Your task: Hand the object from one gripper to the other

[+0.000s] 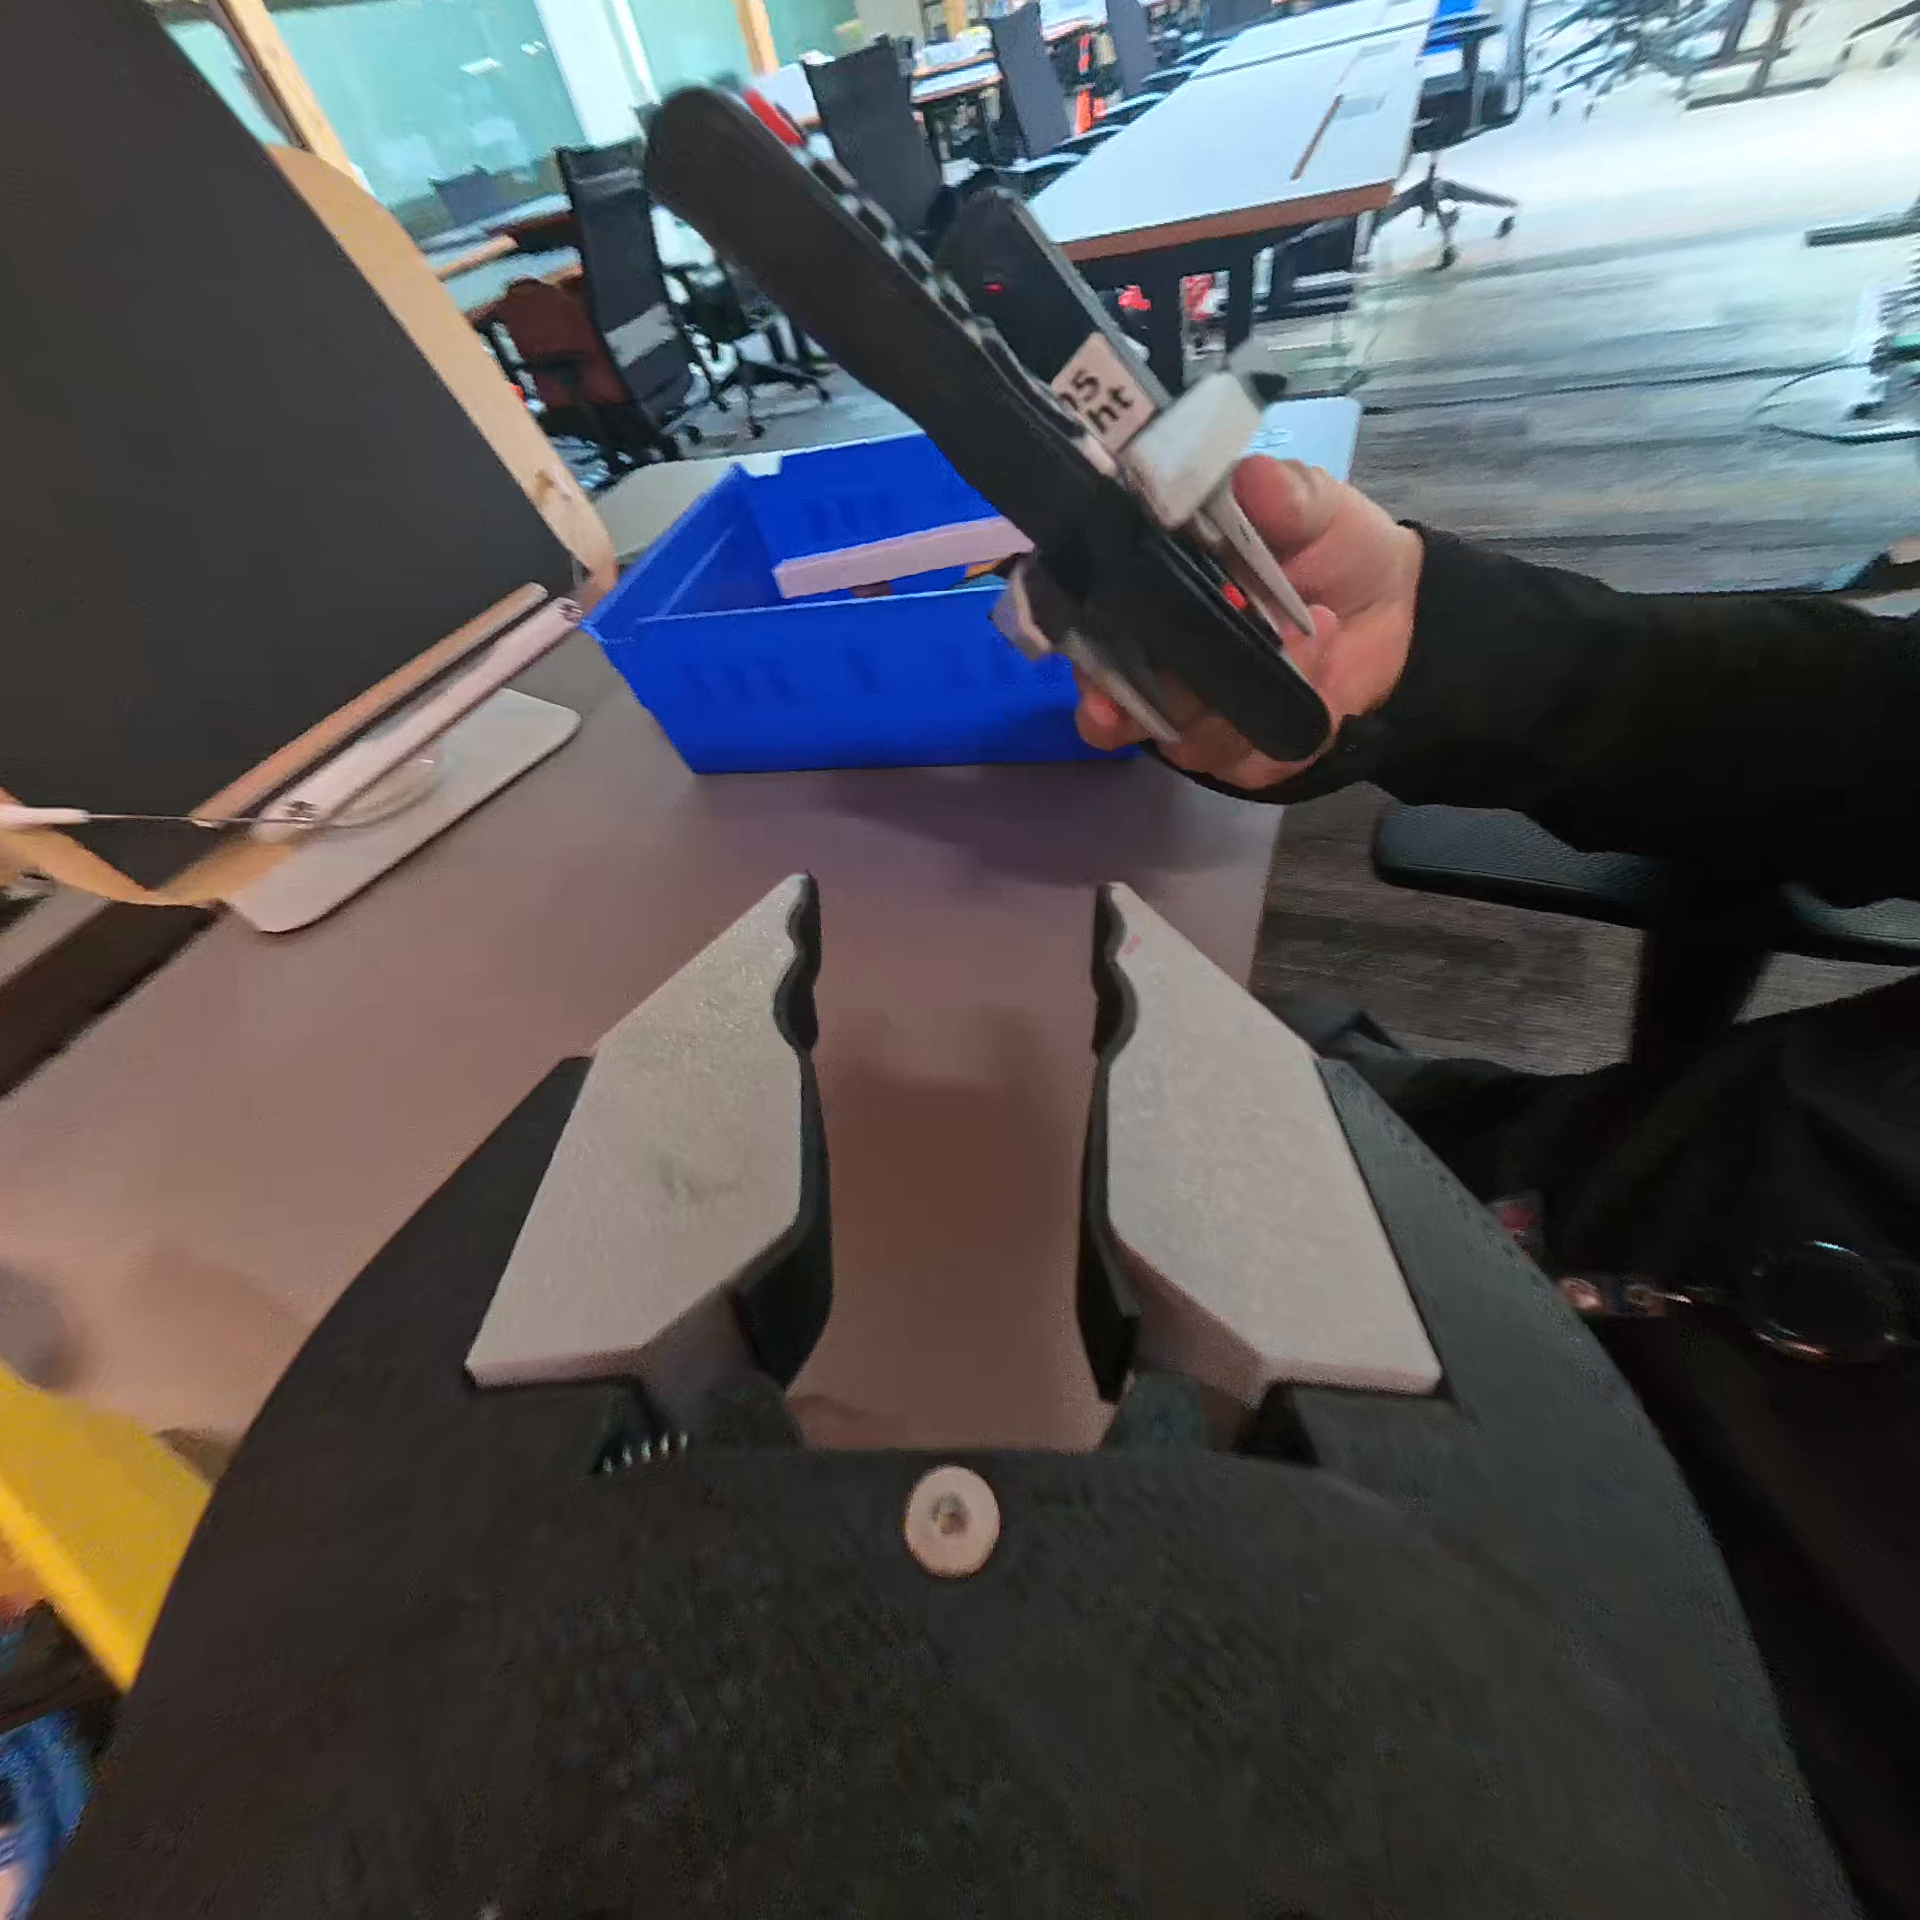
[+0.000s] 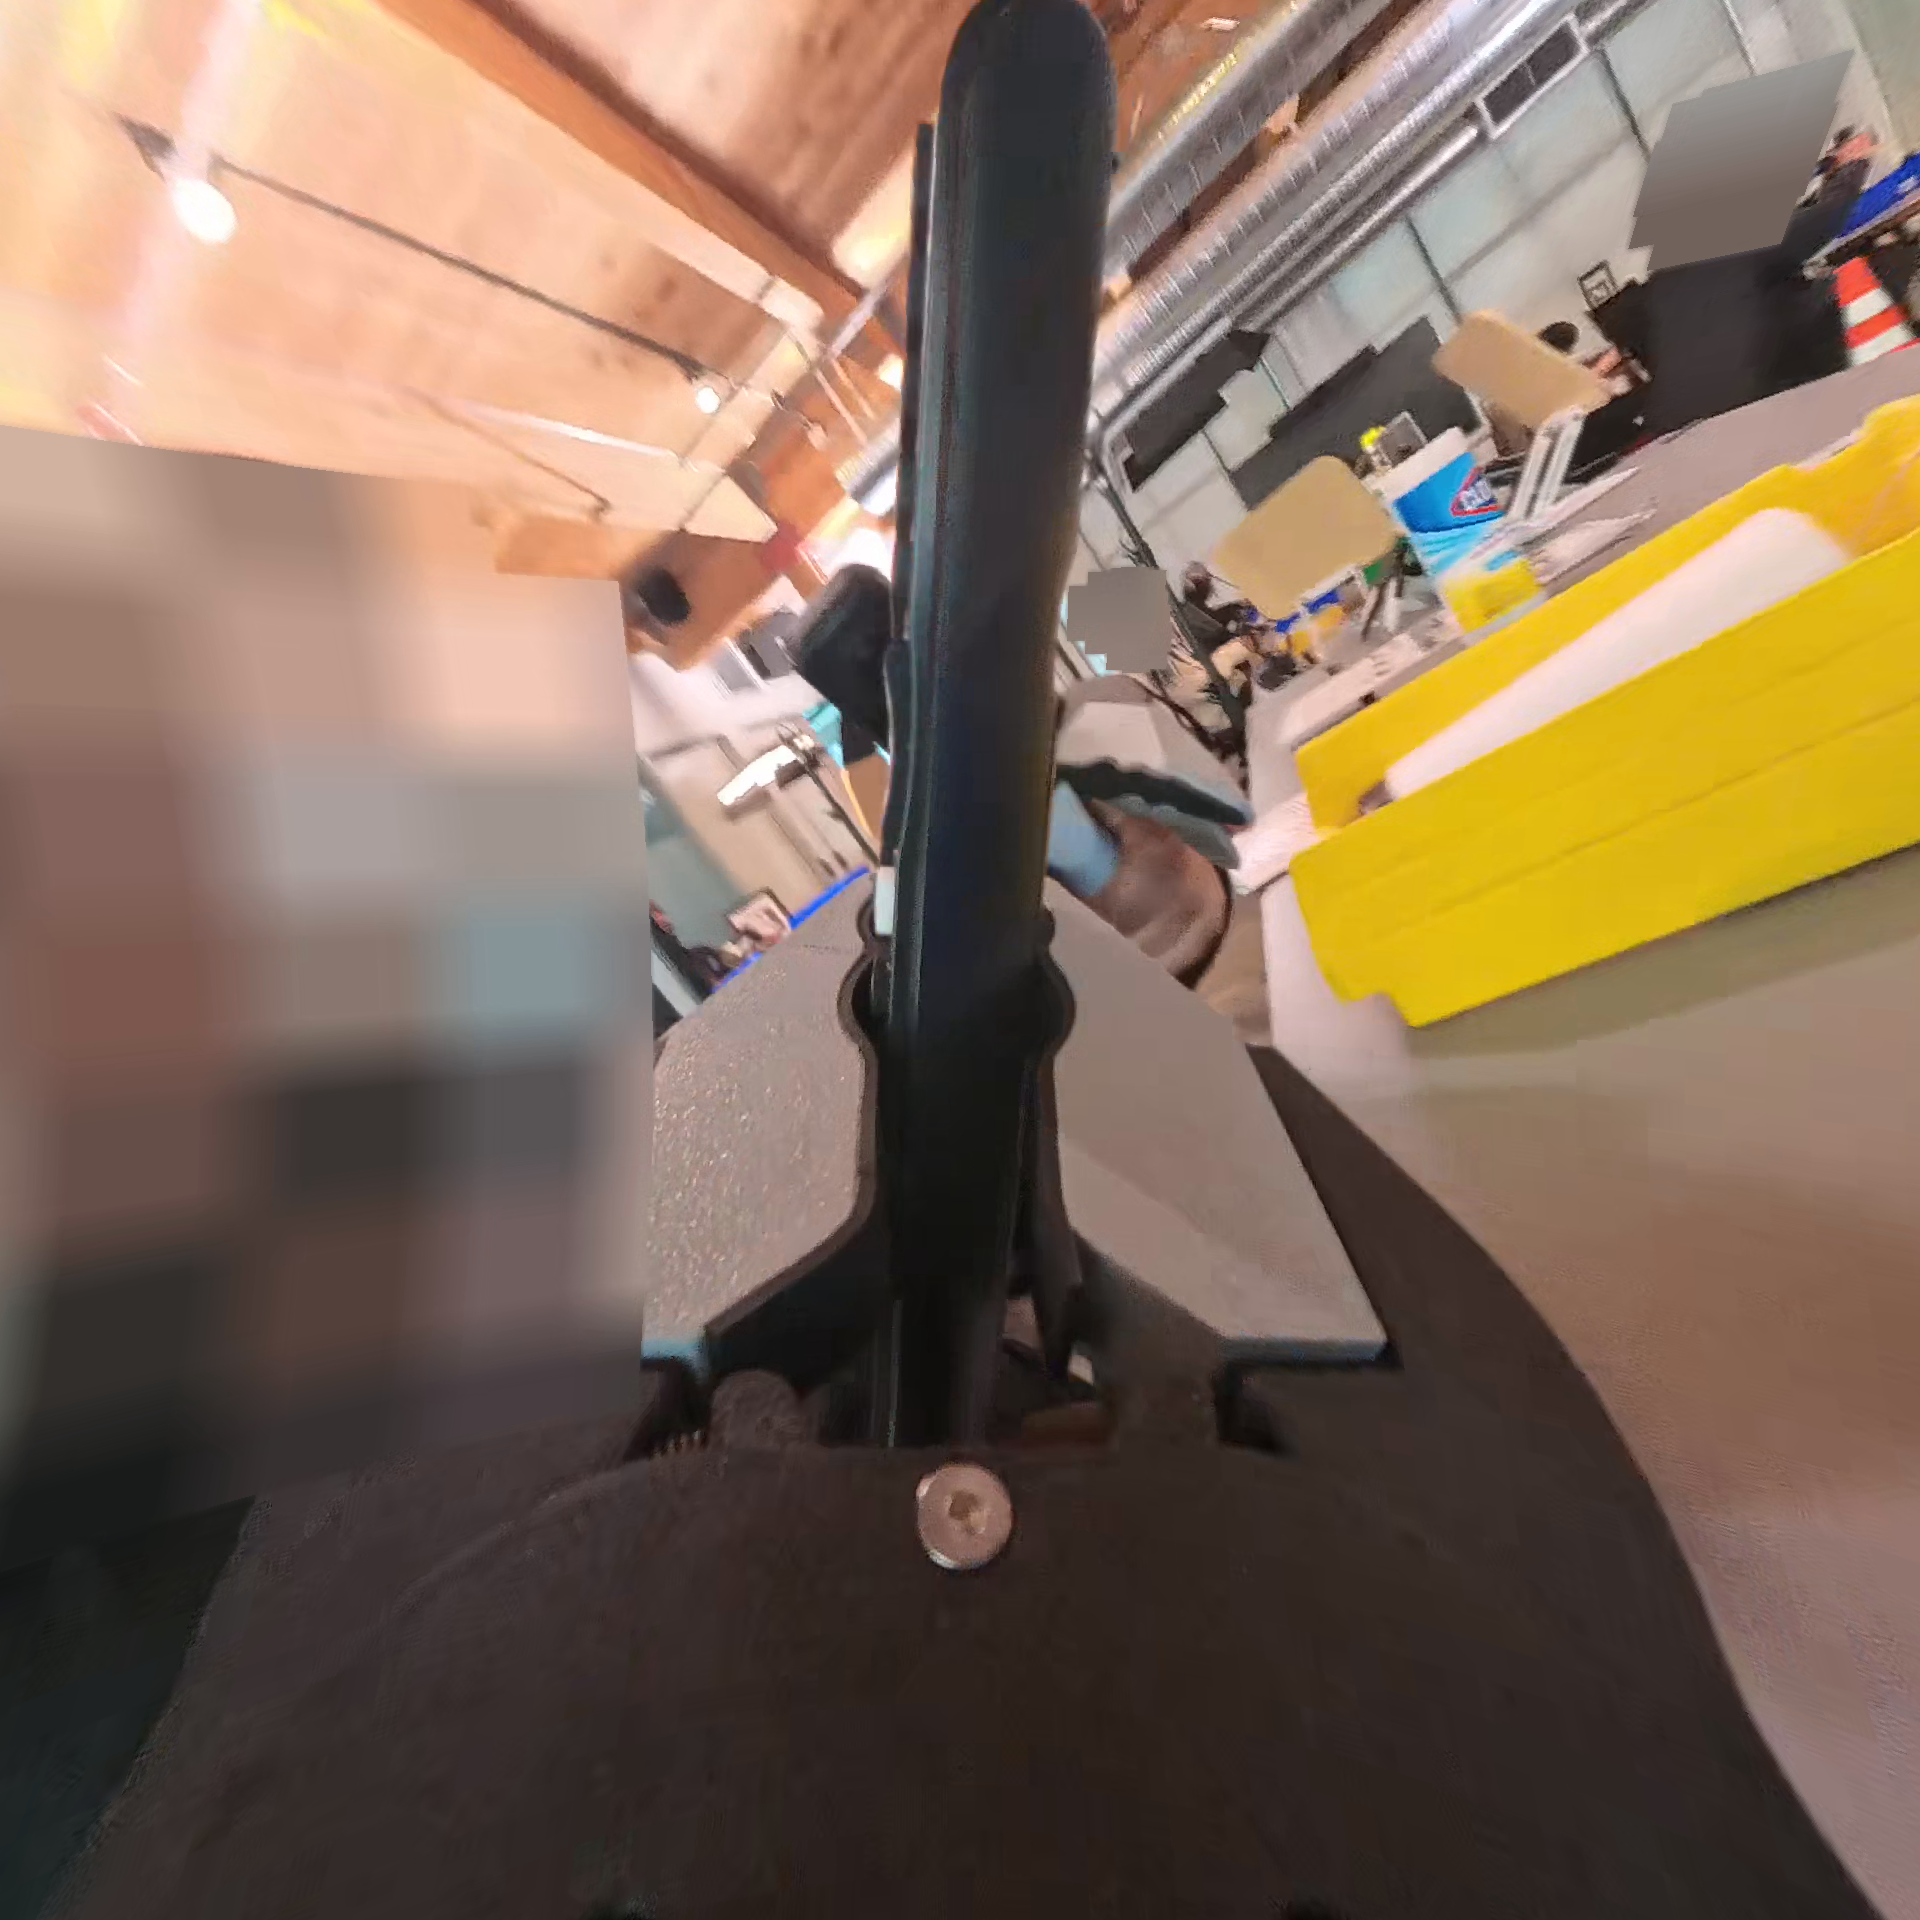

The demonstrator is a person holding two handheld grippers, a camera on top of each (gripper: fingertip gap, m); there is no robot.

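A long, flat black object (image 1: 883,312) is clamped between the grey fingers of my right gripper (image 1: 1122,540), which a hand in a black sleeve holds up above the blue bin. The object slants up to the left. In the right wrist view it (image 2: 997,520) rises straight up from my right gripper (image 2: 961,935), whose jaws are shut on its lower part. My left gripper (image 1: 951,914) is open and empty, low over the brown desk (image 1: 520,987), below and in front of the object and apart from it.
A blue bin (image 1: 831,665) with a pale slab inside stands on the desk ahead. A dark monitor (image 1: 208,416) on a flat stand is at the left. A yellow bin (image 2: 1610,790) holds a white roll. A chair armrest (image 1: 1558,873) is off the desk's right edge. The tips of one gripper are about 6 cm away from the tips of the other.
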